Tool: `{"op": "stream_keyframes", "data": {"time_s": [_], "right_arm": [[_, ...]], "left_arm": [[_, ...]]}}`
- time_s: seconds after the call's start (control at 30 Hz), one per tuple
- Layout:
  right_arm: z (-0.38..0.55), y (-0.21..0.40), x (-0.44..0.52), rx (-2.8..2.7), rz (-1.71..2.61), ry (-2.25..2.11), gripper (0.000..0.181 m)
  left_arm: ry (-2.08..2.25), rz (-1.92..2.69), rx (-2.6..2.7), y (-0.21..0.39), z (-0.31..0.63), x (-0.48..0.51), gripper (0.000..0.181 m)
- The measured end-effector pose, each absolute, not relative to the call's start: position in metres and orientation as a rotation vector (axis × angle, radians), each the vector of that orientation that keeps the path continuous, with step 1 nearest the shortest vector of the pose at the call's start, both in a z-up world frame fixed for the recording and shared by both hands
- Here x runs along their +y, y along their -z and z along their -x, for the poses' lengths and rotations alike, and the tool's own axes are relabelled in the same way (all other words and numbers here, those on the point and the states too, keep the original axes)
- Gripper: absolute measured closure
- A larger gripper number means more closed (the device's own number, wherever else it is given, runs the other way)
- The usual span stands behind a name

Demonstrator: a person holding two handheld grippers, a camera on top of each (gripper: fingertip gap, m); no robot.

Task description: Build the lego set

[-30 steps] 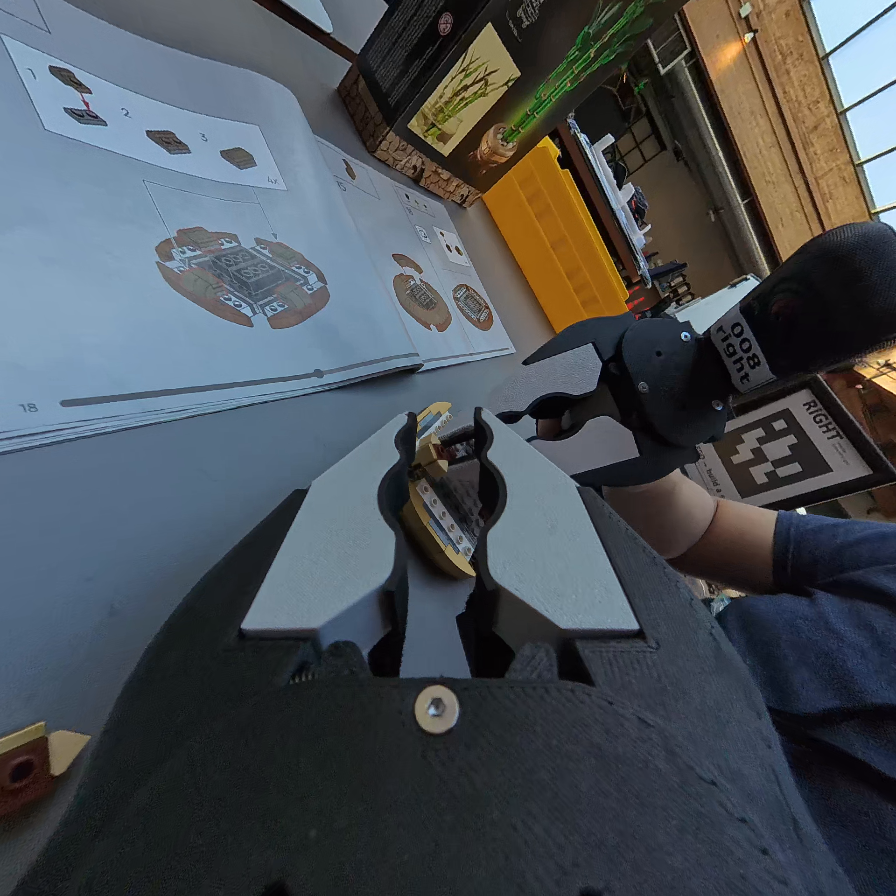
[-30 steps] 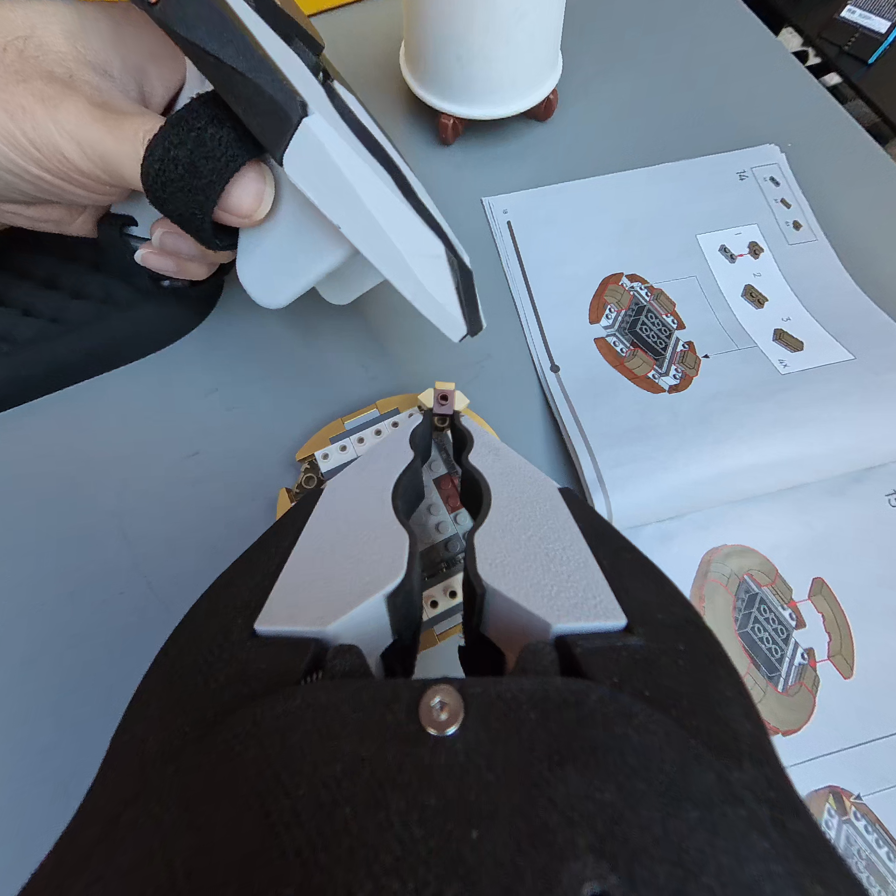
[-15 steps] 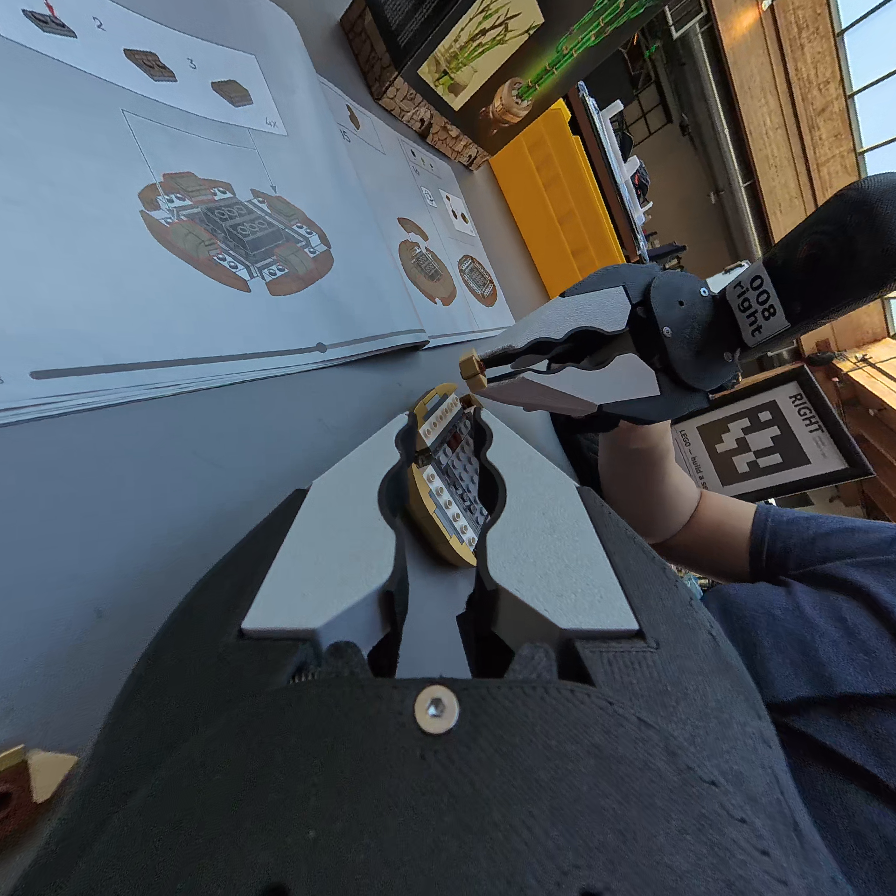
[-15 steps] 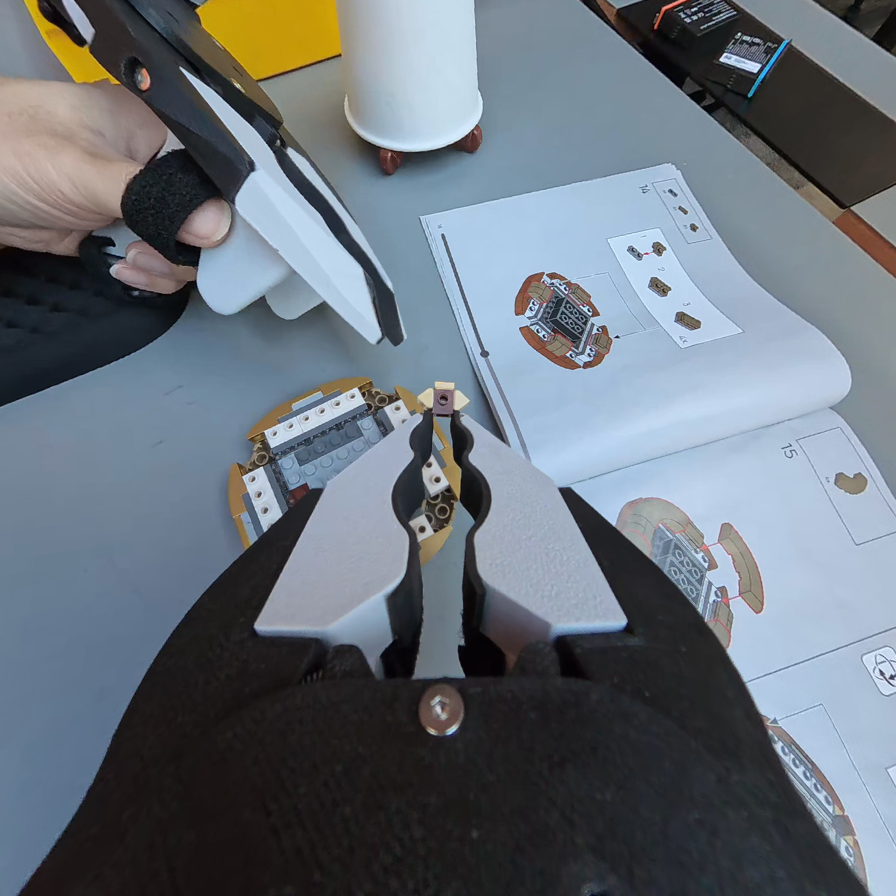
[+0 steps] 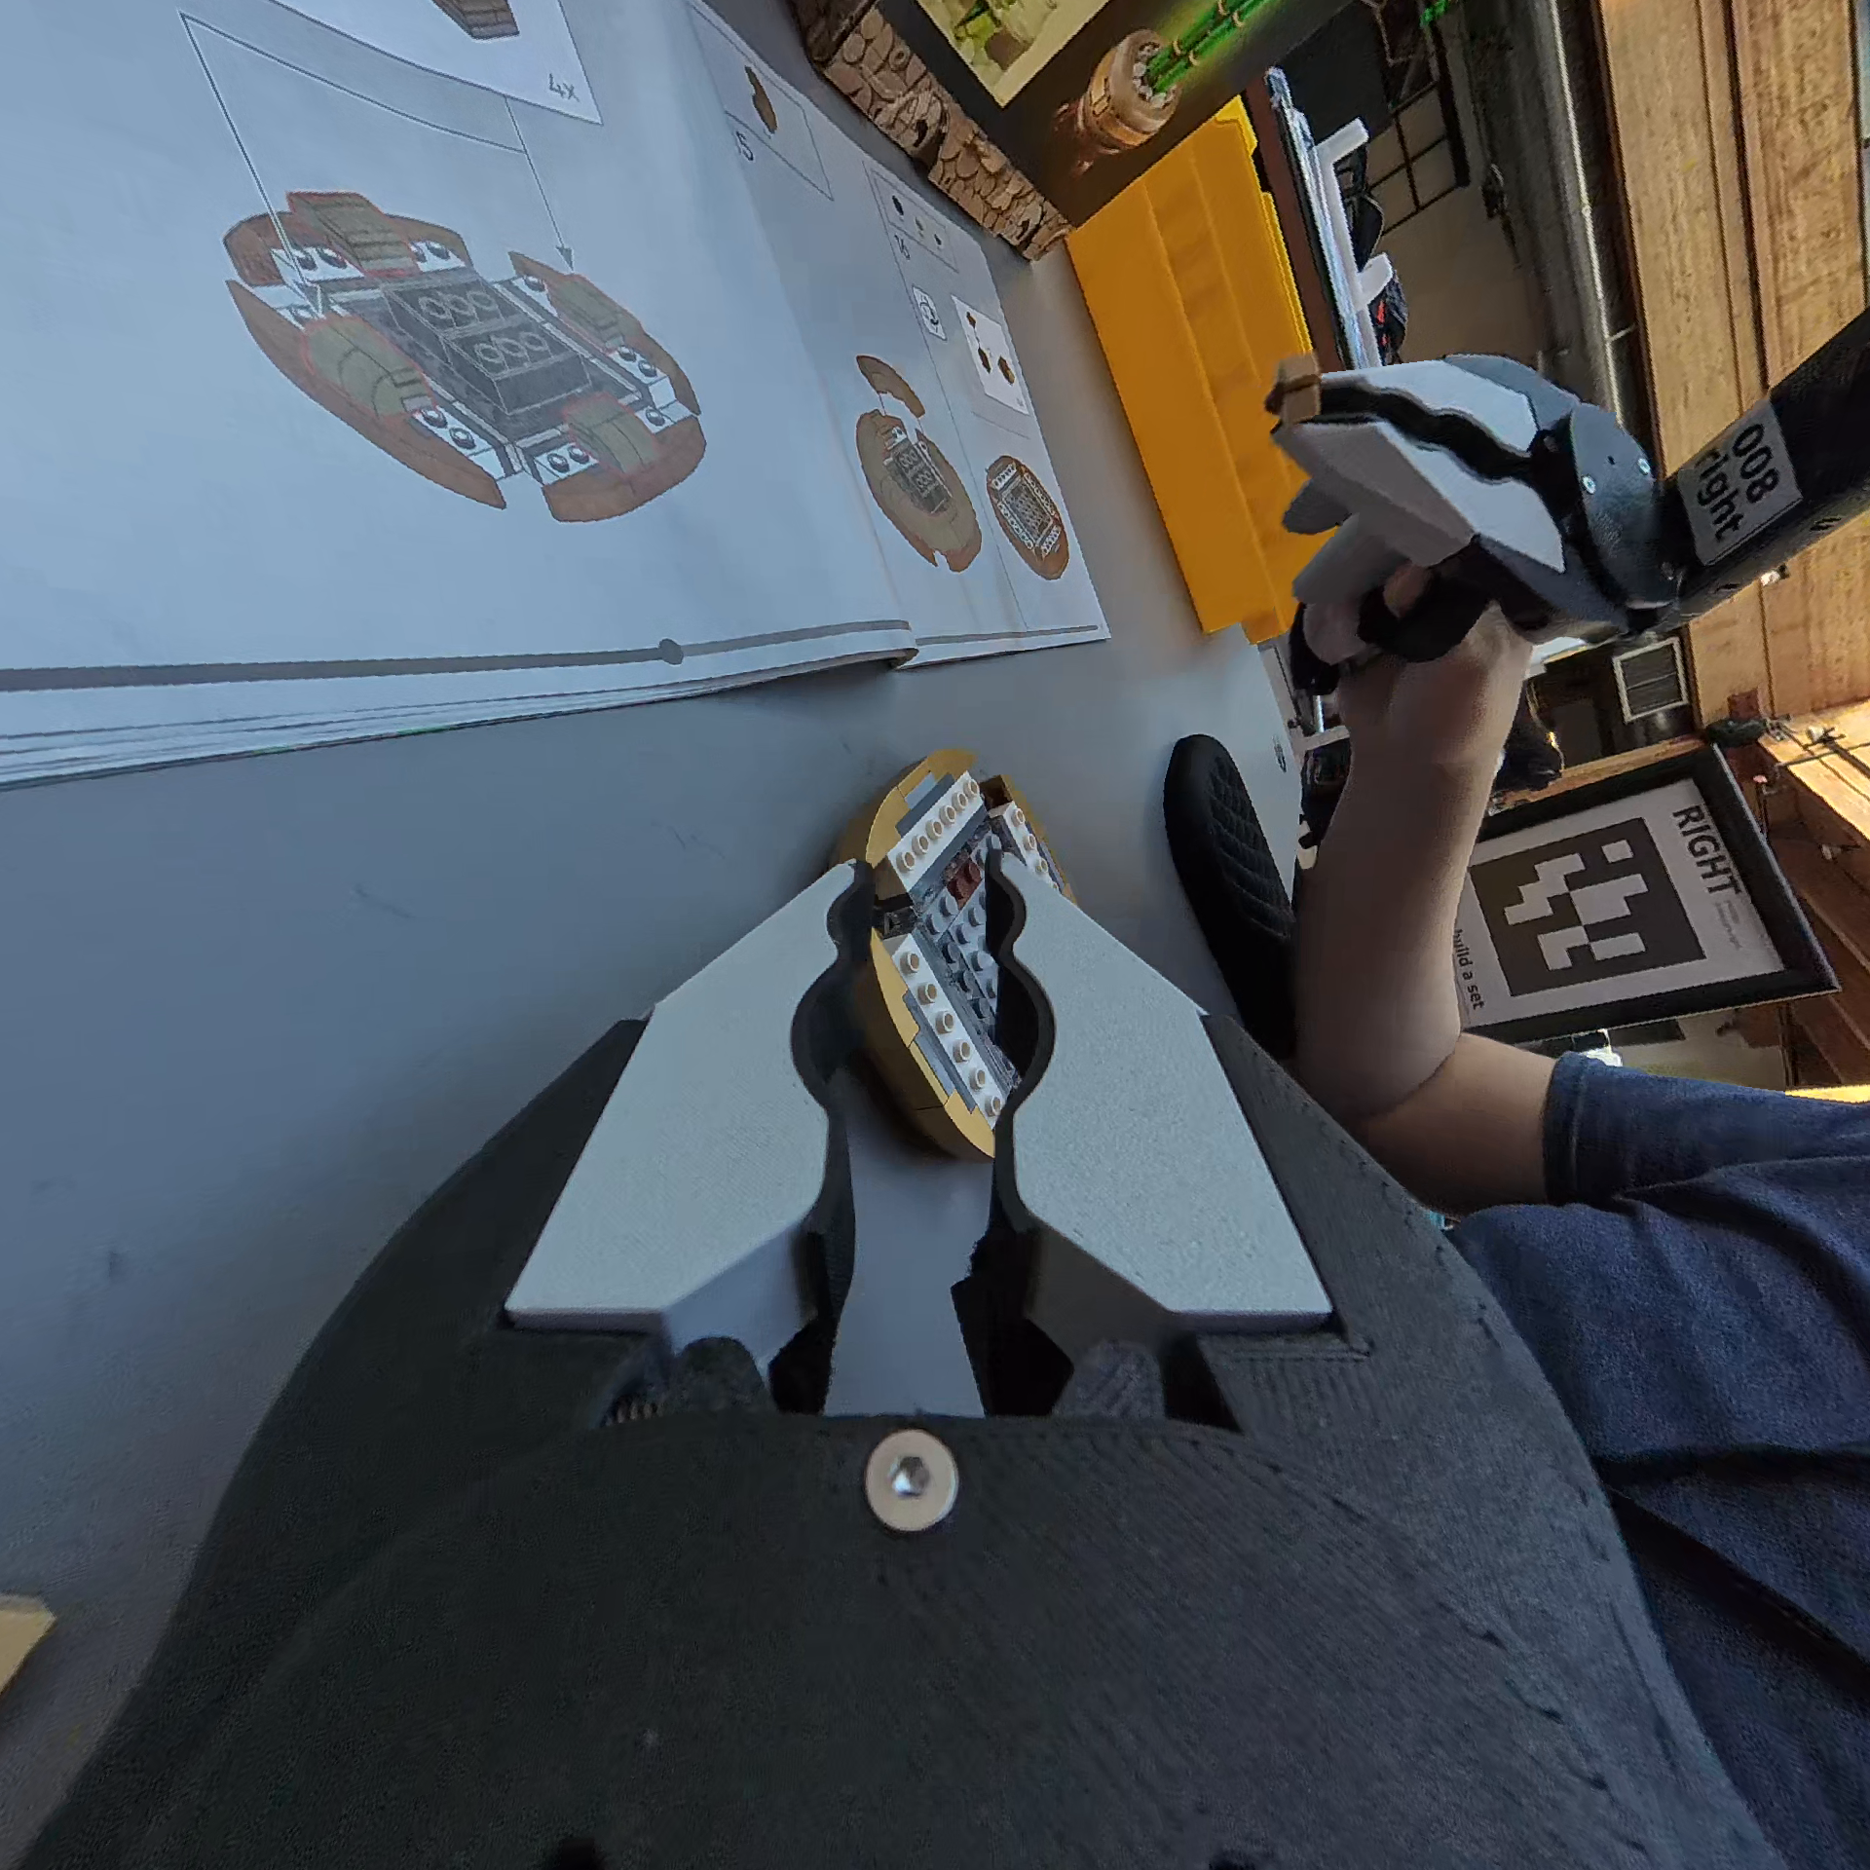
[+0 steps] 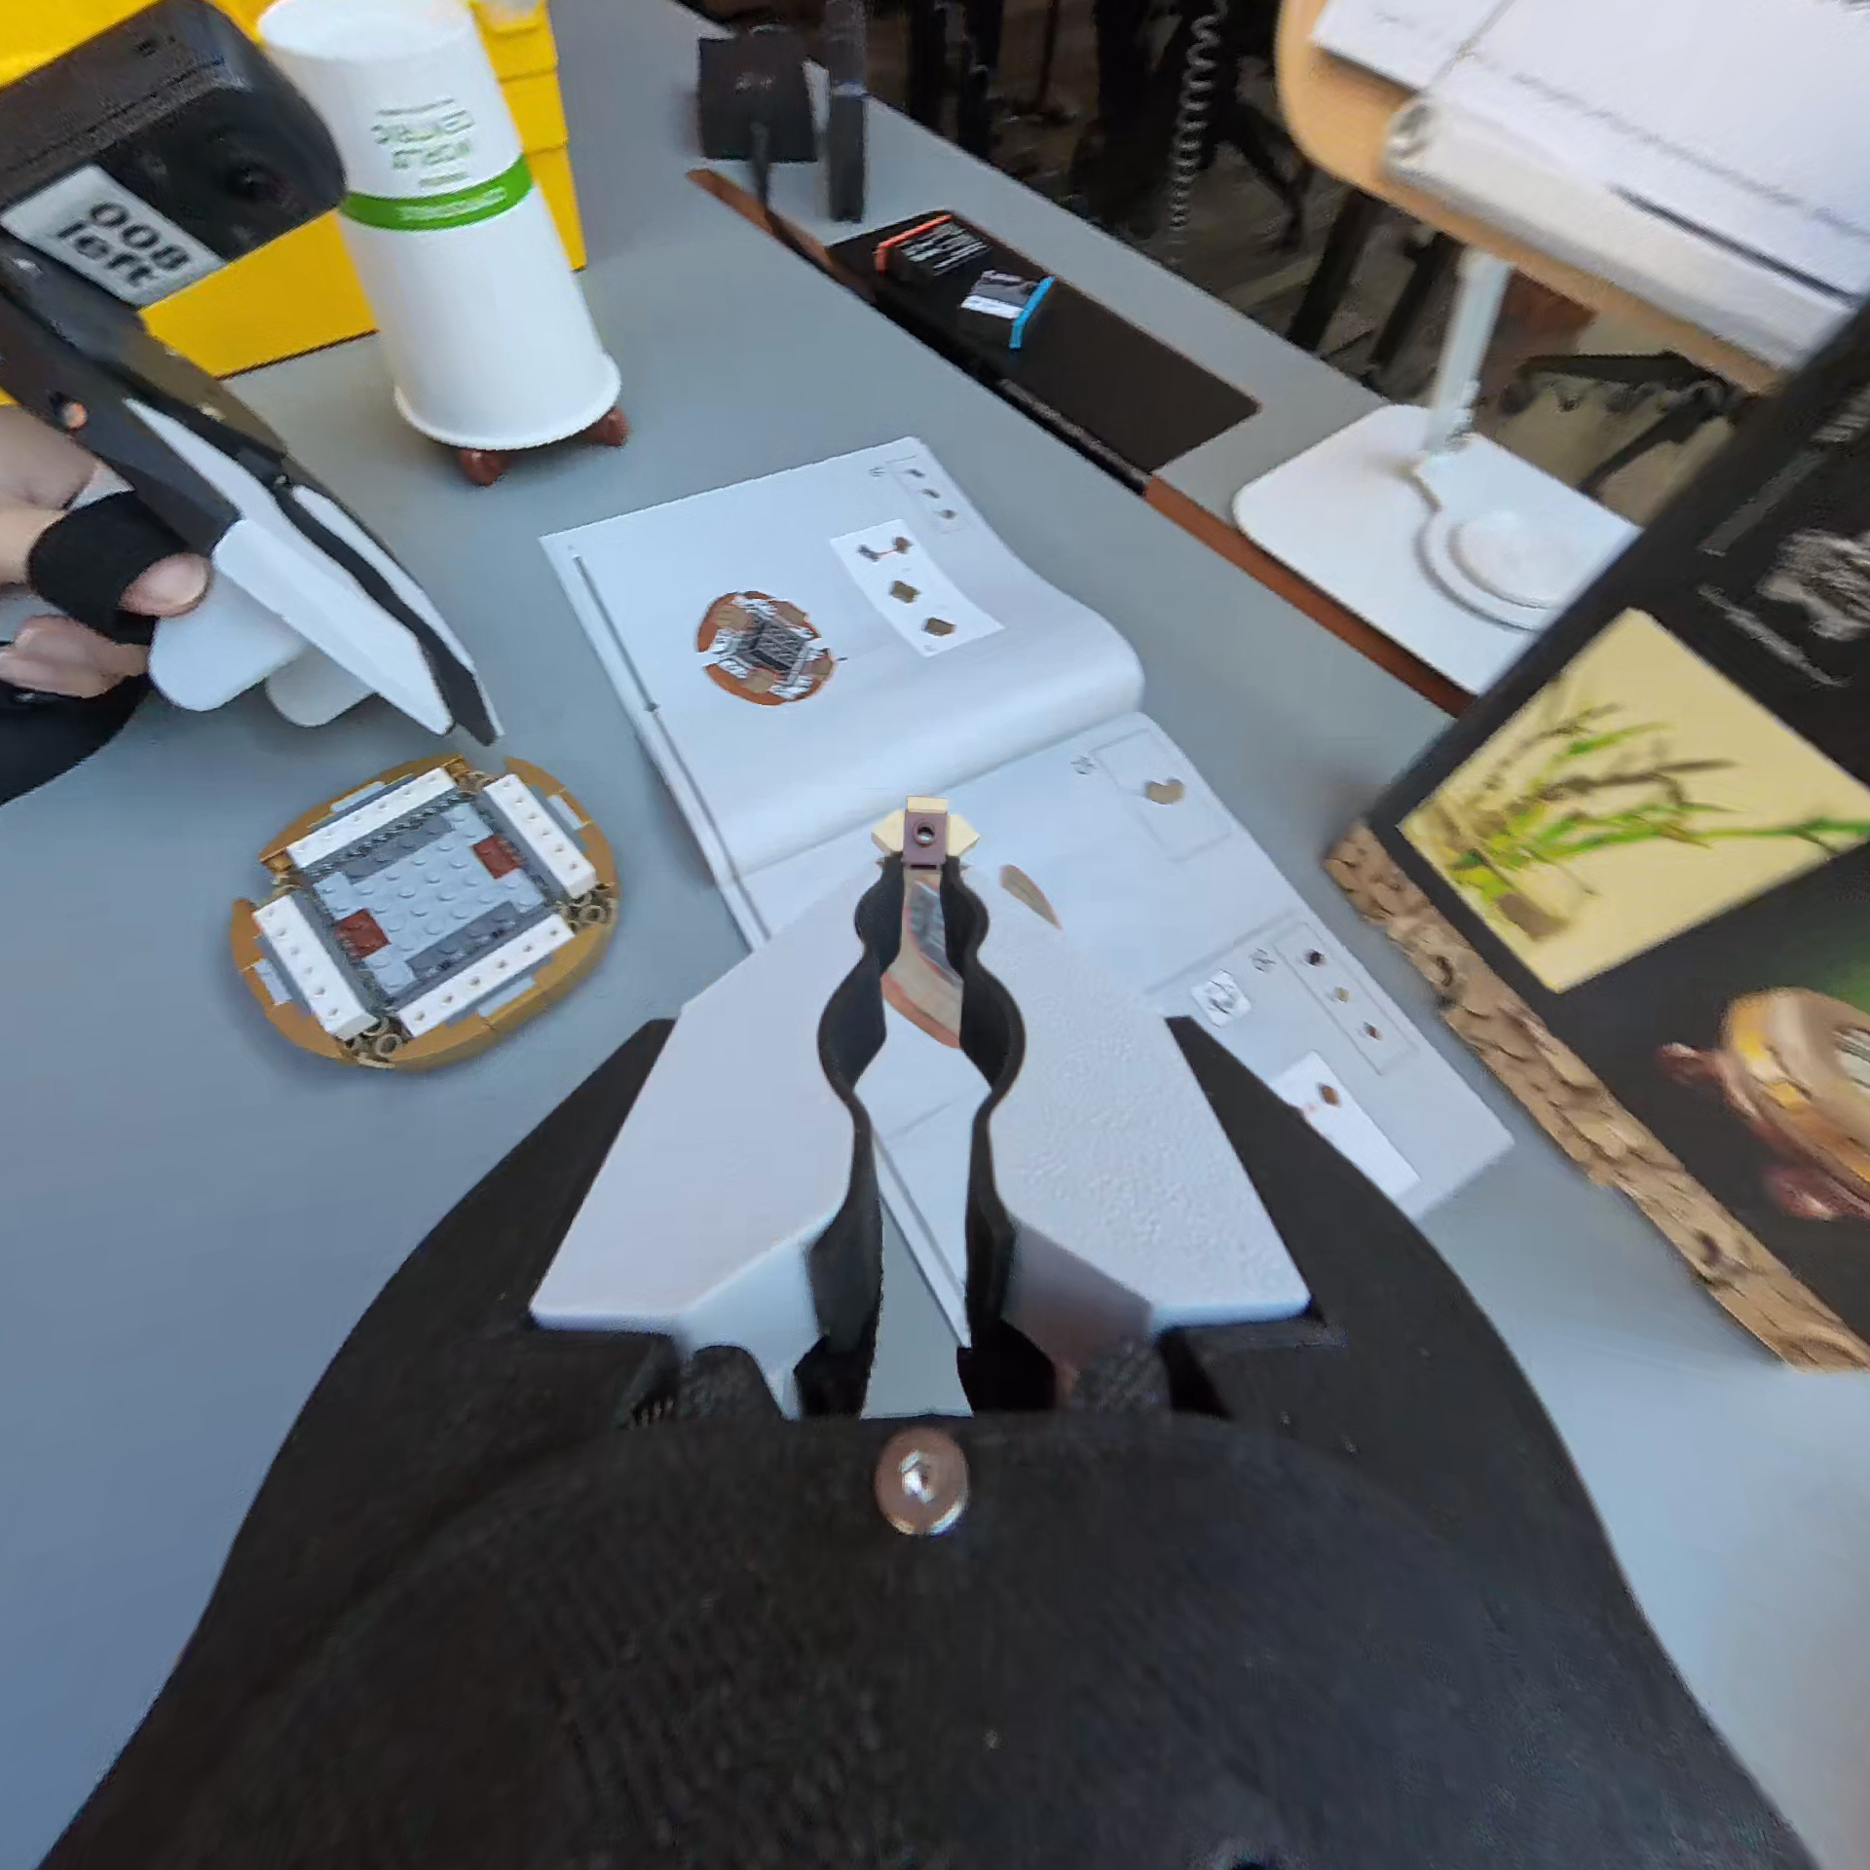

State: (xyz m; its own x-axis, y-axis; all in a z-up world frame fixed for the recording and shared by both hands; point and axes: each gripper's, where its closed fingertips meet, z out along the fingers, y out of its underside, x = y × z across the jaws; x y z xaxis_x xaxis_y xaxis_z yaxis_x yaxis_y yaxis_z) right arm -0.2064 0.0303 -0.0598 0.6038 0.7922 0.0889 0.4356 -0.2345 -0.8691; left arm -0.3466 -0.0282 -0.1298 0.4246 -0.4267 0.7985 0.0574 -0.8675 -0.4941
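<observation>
My right gripper (image 6: 923, 870) is clenched on a small tan and dark-red lego piece (image 6: 924, 832), pinched at the very tips and held up in the air above the open instruction booklet (image 6: 890, 698); how the piece's far side looks I cannot make out. In the left wrist view the same gripper (image 5: 1290, 405) shows off to the right, raised well clear of the table, with the piece (image 5: 1291, 390) only a small tan speck at its tip. My left gripper (image 5: 931, 875) has its fingers parted and grips nothing; the round lego base (image 5: 946, 961) lies on the grey table (image 5: 304, 961) just past the tips and shows through the gap, its edges hidden by the fingers. From the right wrist view the base (image 6: 425, 911) sits whole, to the left of my right gripper, with the left gripper (image 6: 476, 724) hovering just above its far edge, apart from it. Beyond stands a white cup (image 6: 476, 263), its top cut off, and to the right the set's box (image 6: 1639, 911), blurred and cropped.
</observation>
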Motion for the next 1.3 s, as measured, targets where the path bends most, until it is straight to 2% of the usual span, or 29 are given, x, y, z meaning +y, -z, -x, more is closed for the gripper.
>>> {"op": "stream_keyframes", "data": {"time_s": [0.23, 0.4, 0.9, 1.17, 1.3], "right_arm": [[0.099, 0.033, 0.037, -0.747, 1.873, -0.269, 0.175], [0.08, 0.041, 0.034, -0.687, 1.88, -0.318, 0.175], [0.092, 0.045, 0.027, -0.791, 1.855, -0.334, 0.175], [0.12, 0.065, 0.016, -0.94, 1.877, -0.373, 0.175], [0.131, 0.079, 0.008, -0.976, 1.95, -0.431, 0.175]], "left_arm": [[1.438, 2.291, 0.338, 0.138, 0.342, -0.032, 0.165], [1.429, 2.32, 0.356, 0.14, 0.337, -0.037, 0.168], [1.377, 2.317, 0.503, 0.136, 0.308, -0.077, 0.168], [1.018, 1.974, 0.713, 0.089, 0.337, -0.065, 0.162], [0.921, 1.903, 0.853, 0.085, 0.343, -0.064, 0.167]]}}
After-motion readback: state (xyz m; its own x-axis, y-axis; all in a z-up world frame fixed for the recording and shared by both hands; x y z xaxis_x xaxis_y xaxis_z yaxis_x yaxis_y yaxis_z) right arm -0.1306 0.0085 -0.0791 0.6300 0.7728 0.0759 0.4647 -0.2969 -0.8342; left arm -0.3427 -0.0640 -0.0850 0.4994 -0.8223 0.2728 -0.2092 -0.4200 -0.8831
